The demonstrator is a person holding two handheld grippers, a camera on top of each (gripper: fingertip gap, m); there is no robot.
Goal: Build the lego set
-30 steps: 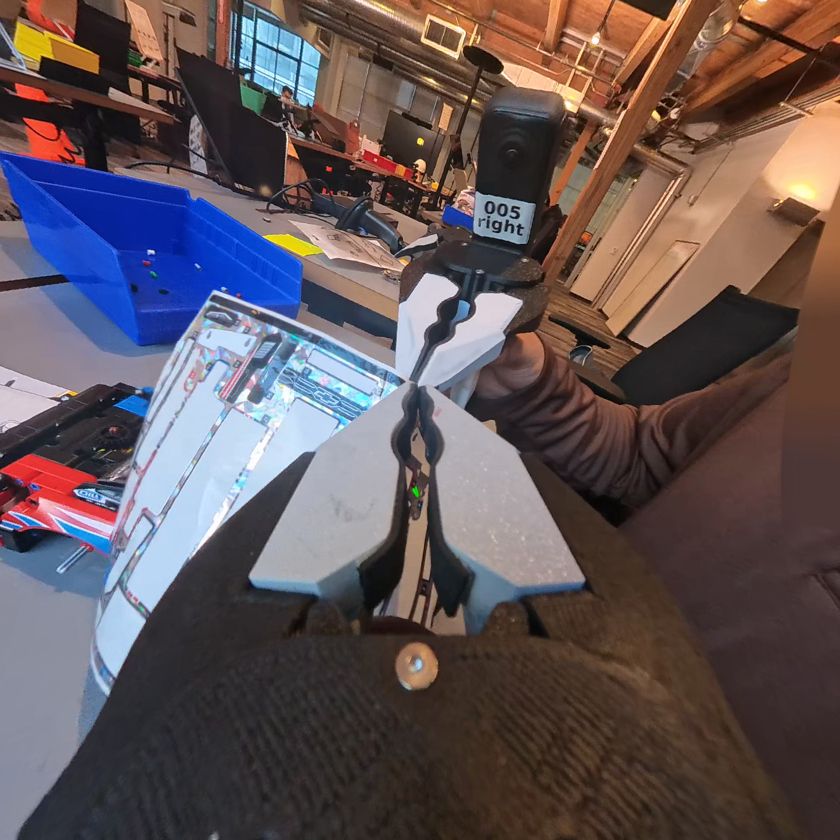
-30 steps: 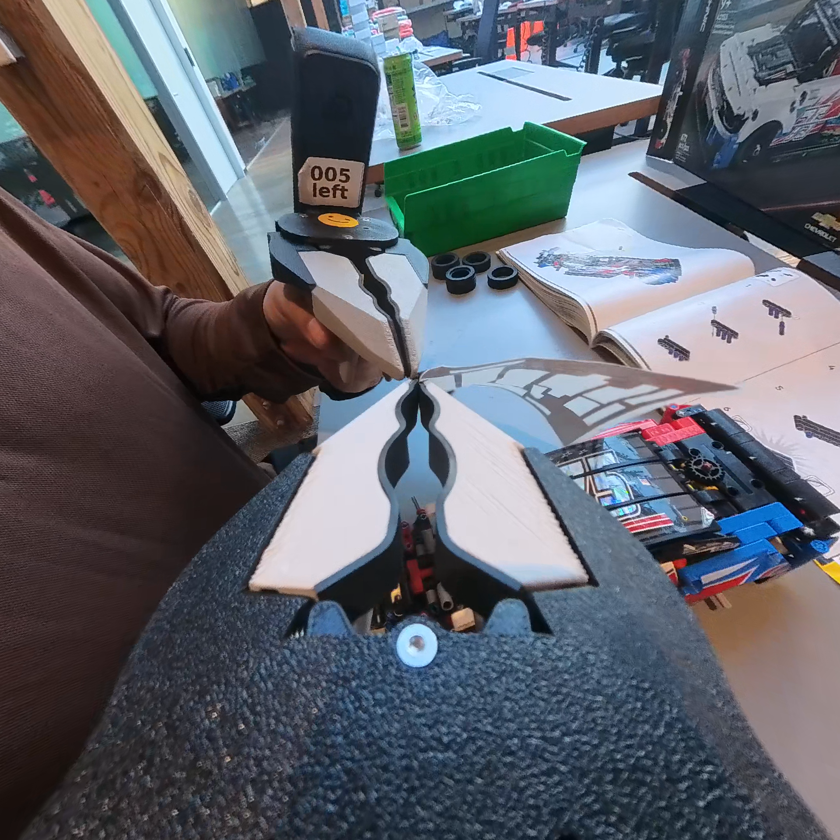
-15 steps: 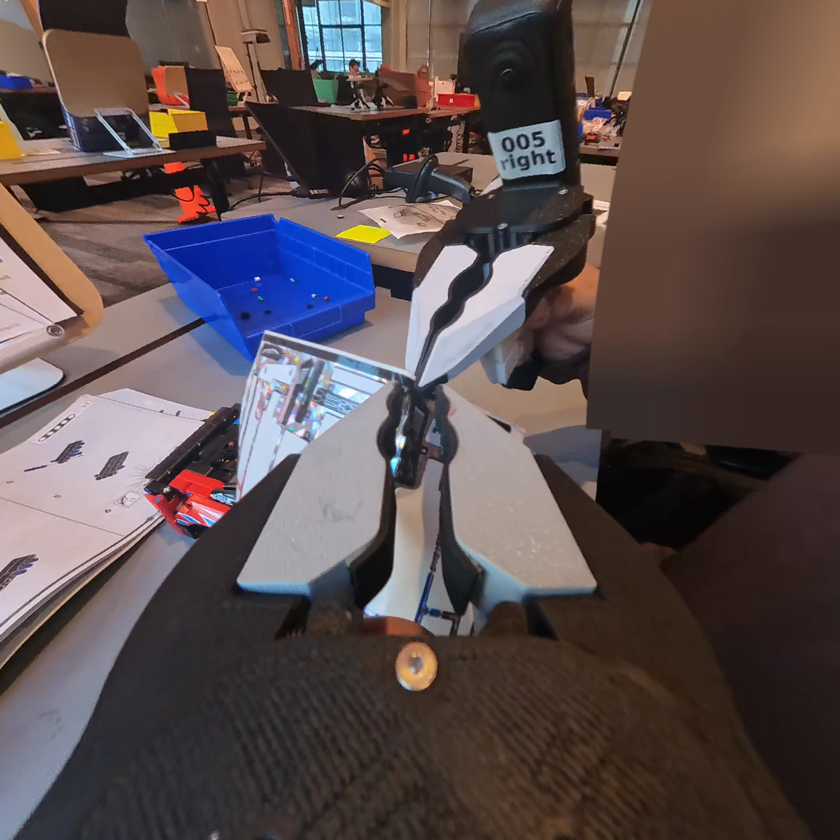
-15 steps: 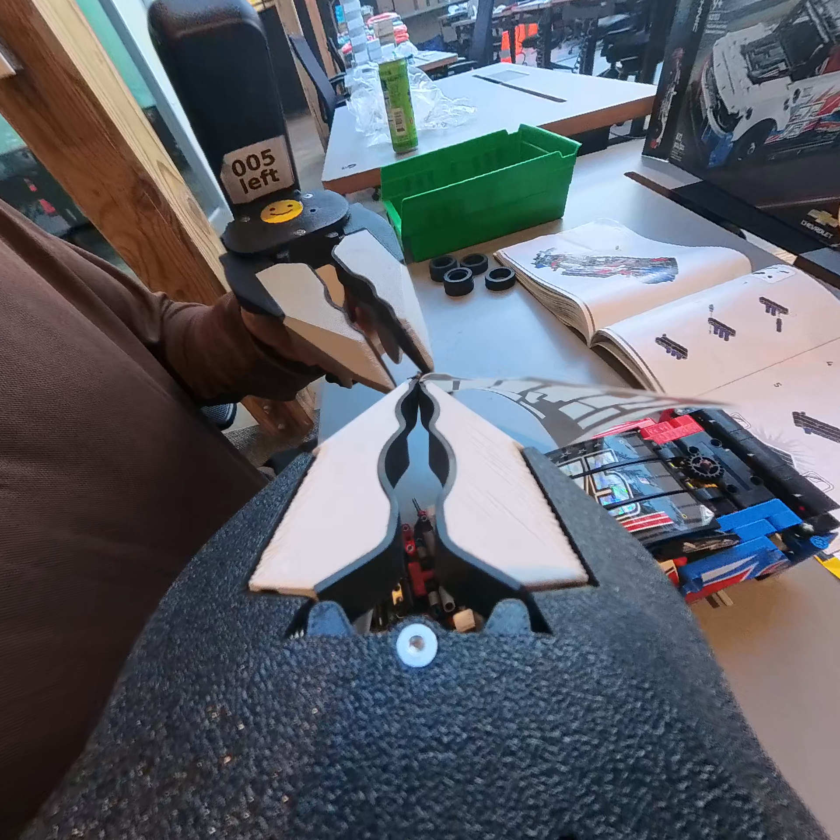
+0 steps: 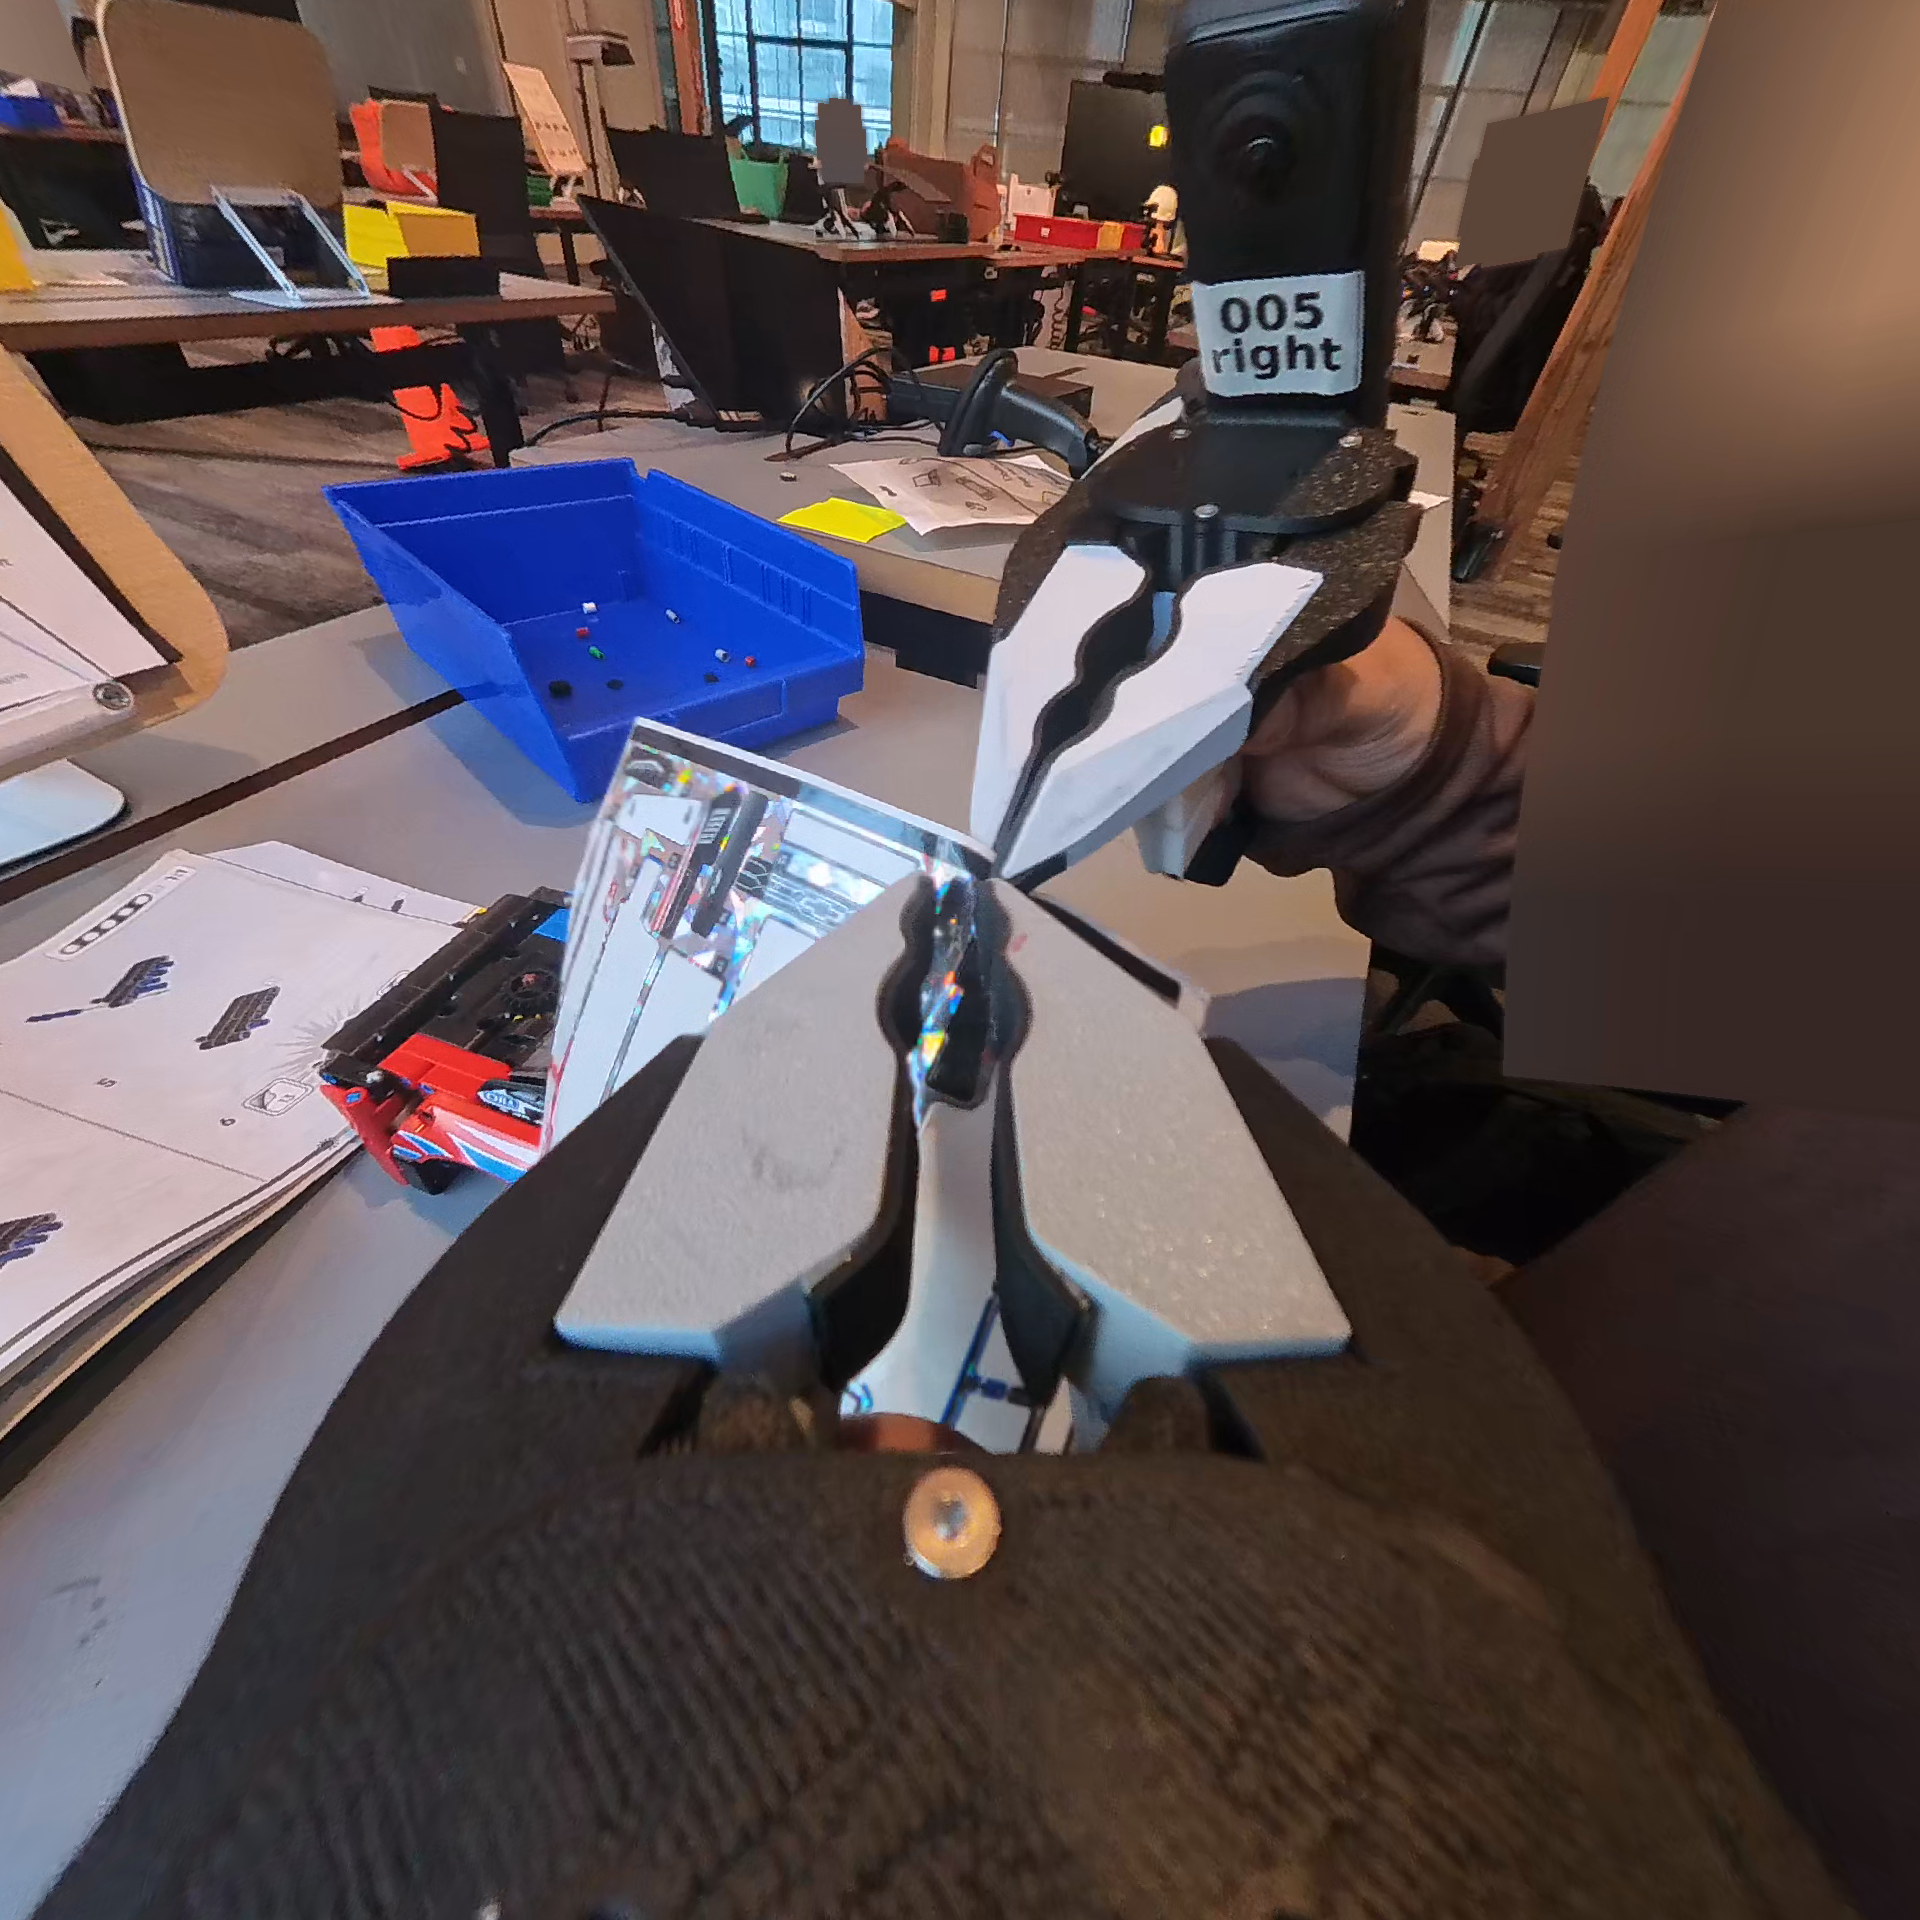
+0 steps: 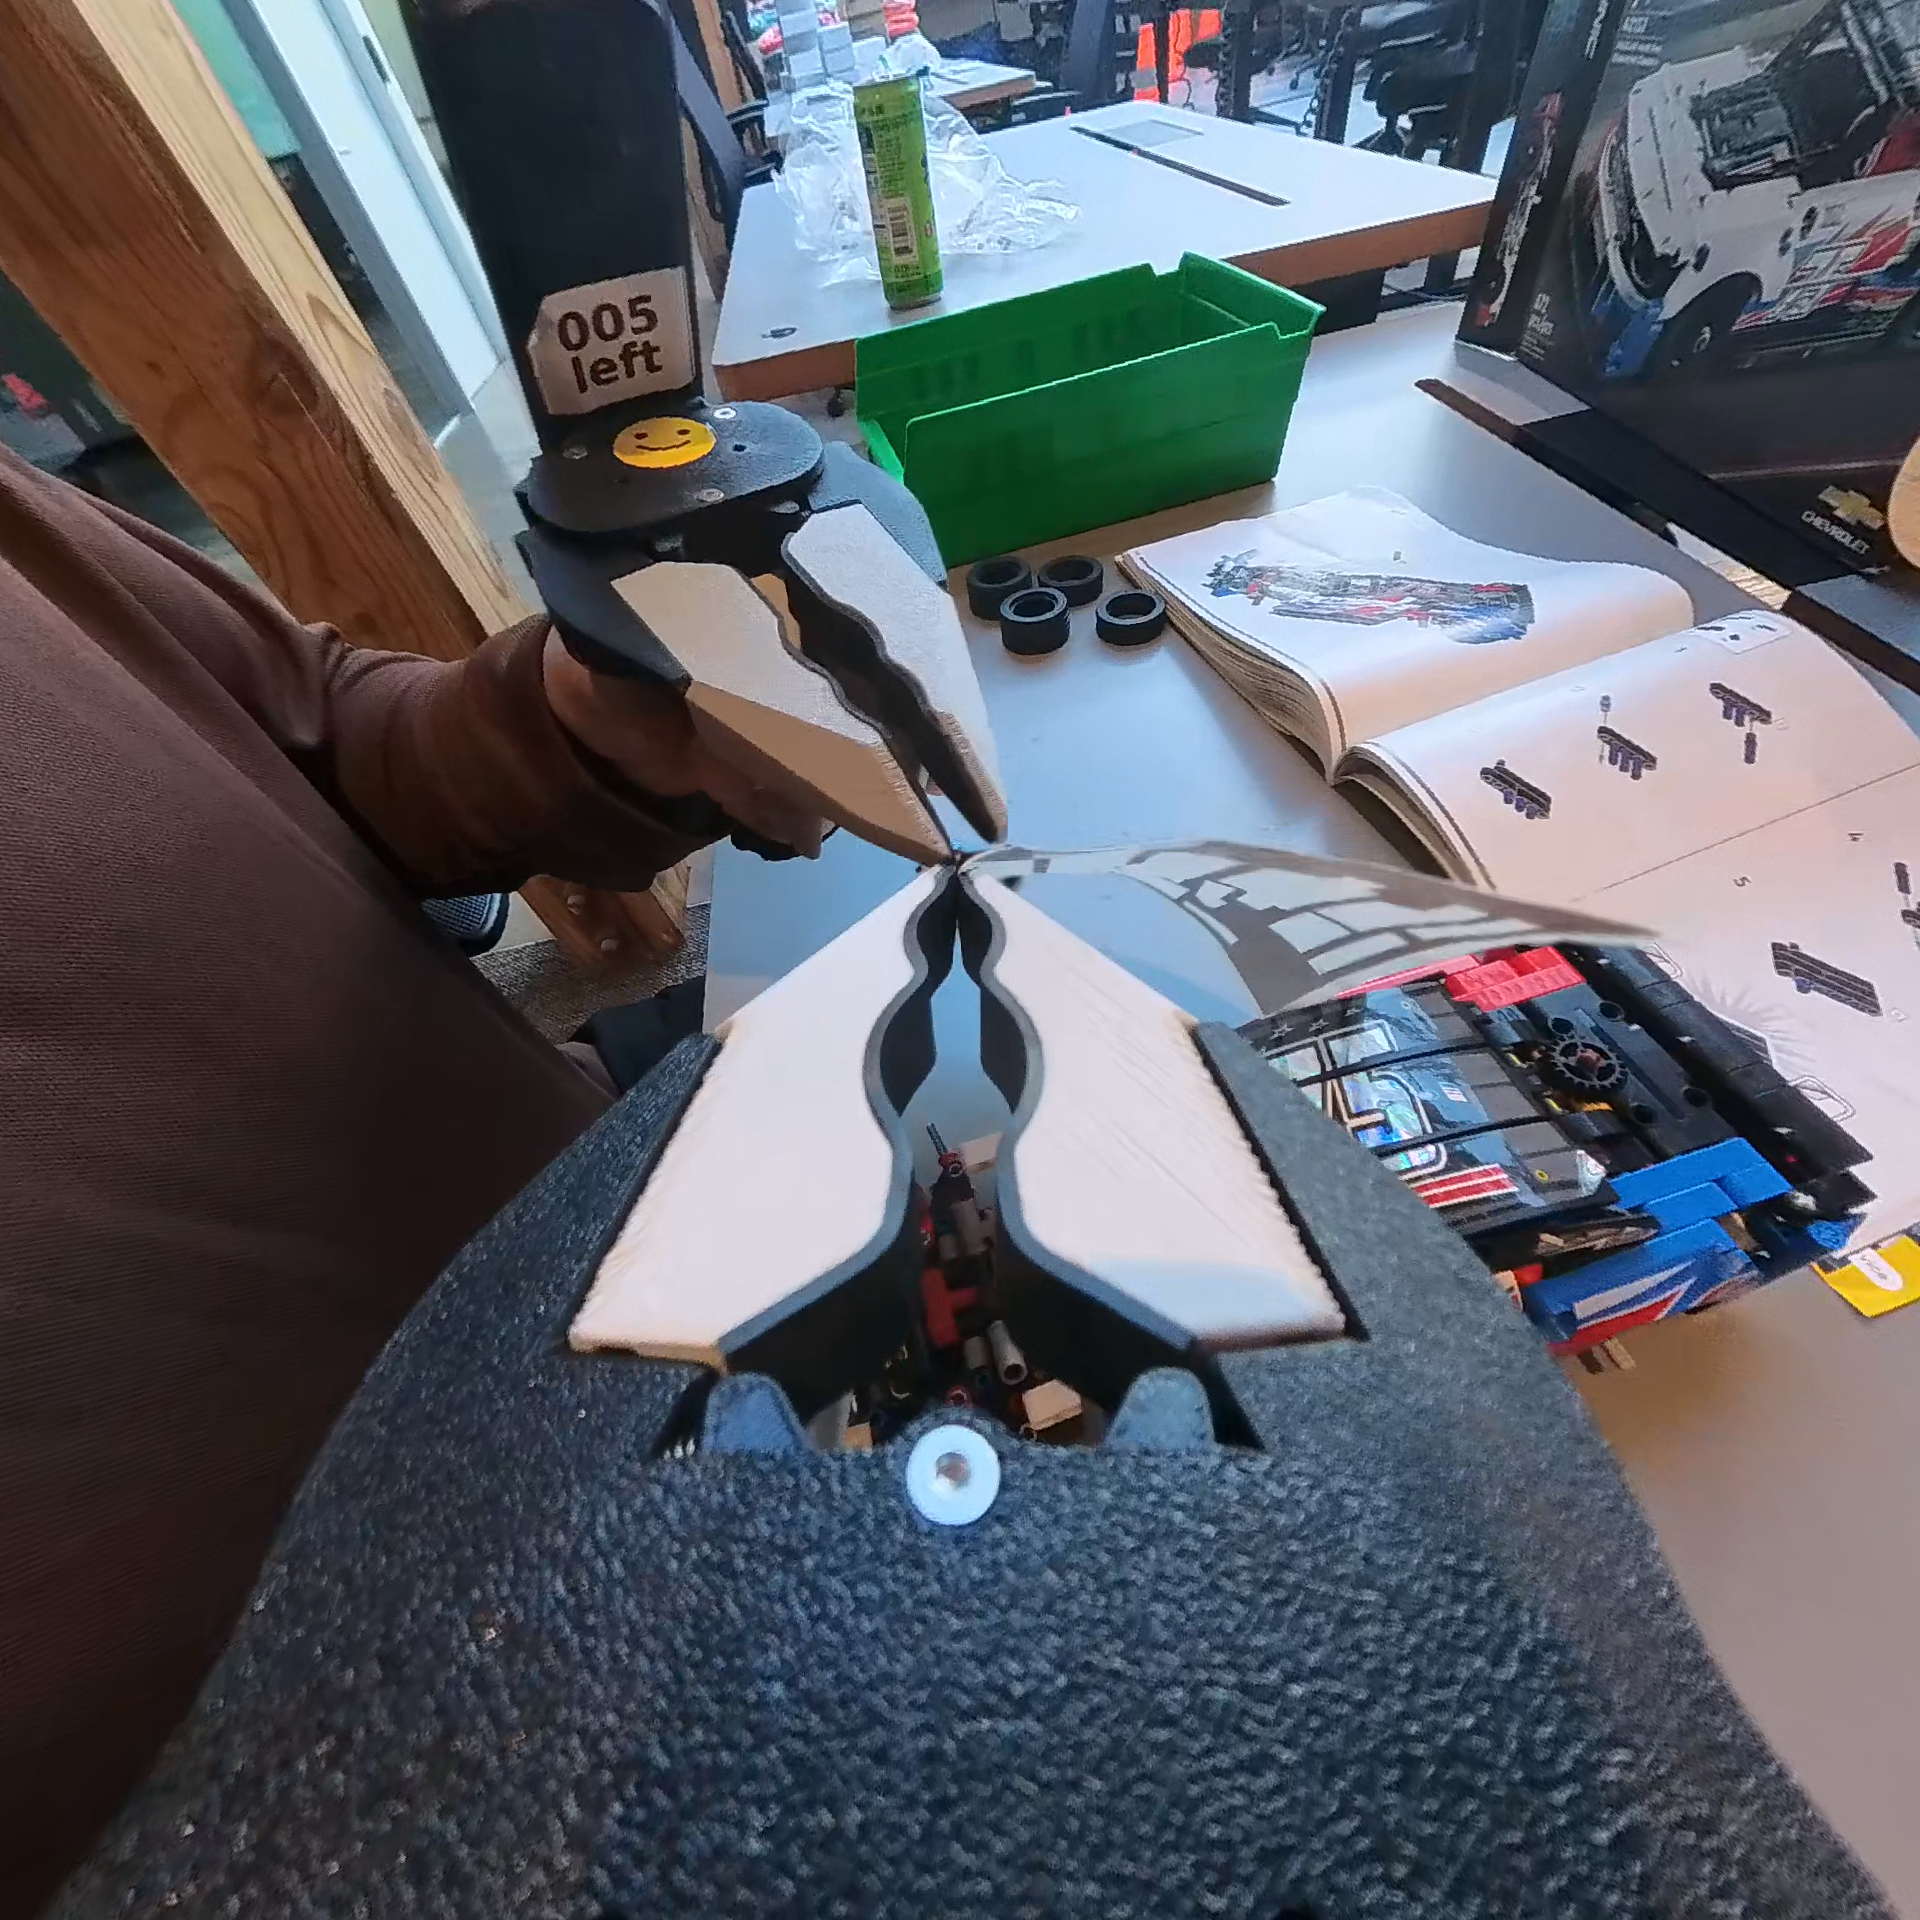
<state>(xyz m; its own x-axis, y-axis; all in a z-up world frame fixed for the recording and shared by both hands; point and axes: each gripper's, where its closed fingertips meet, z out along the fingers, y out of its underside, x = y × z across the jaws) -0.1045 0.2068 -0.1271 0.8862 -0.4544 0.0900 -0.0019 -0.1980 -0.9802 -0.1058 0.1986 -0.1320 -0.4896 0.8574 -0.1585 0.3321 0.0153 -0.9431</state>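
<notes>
A shiny holographic sticker sheet is held in the air between both grippers above the table edge. My left gripper is shut on one end of the sheet, which runs back between its fingers. My right gripper is shut on the sheet's near corner; the sheet curves away to the right. The two grippers meet tip to tip: the right one shows in the left wrist view, the left one in the right wrist view. The partly built red, blue and black lego car lies on the table under the sheet and also shows in the left wrist view.
An open instruction booklet lies beside the car. Several black tyres sit in front of a green bin. A blue bin holds small parts. The set's box stands at the far right. A wooden post is at the left. Left and right tips are no more than a few centimetres apart.
The left gripper has swung and tilted, turning the sheet more edge-on and bringing more of the table into its view. Both grippers stay shut on the sheet, tips together.
</notes>
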